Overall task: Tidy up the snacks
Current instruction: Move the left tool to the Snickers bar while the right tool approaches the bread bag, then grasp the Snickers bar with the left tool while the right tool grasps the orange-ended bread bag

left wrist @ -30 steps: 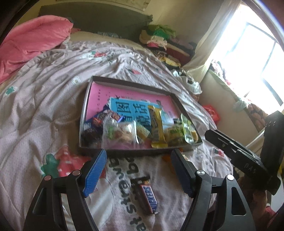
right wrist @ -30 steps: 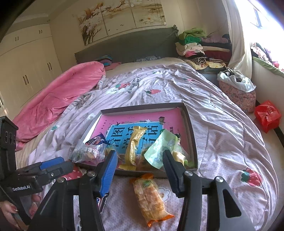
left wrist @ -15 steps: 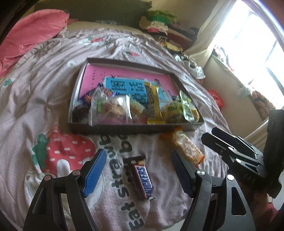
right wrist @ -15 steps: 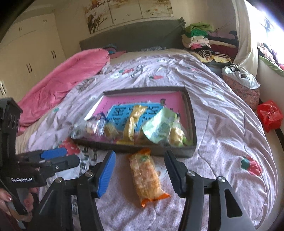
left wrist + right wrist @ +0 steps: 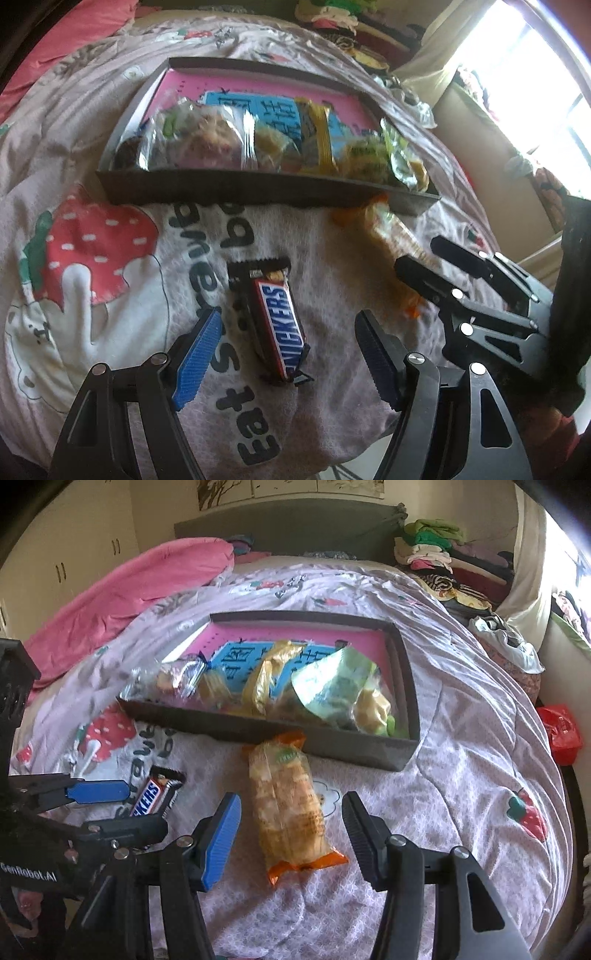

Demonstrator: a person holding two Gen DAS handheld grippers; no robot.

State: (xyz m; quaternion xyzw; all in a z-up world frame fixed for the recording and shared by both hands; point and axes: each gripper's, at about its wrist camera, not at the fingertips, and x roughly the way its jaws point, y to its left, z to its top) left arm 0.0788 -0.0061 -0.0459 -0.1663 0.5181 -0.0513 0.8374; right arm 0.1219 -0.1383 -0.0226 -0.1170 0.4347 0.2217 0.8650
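A Snickers bar (image 5: 277, 321) lies on the printed bedspread, and my left gripper (image 5: 287, 314) stands open around it, its blue pads clear of the wrapper on both sides. An orange-ended pack of crackers (image 5: 288, 805) lies in front of the tray. My right gripper (image 5: 291, 797) is open astride the pack without touching it. The dark grey tray (image 5: 295, 734) with a pink floor holds several wrapped snacks. The right wrist view also shows the left gripper (image 5: 147, 805) over the Snickers bar (image 5: 151, 797). In the left wrist view, the right gripper (image 5: 419, 253) hangs over the crackers (image 5: 391, 229).
A pink duvet (image 5: 129, 583) is bunched at the far left of the bed. Folded clothes (image 5: 436, 550) are stacked by the headboard, and a red bag (image 5: 559, 731) sits off the bed's right edge. The bed's near edge lies just below both grippers.
Both grippers have sunk toward the bedspread and tipped further down. The Snickers bar now sits between the left fingers and the cracker pack between the right ones.
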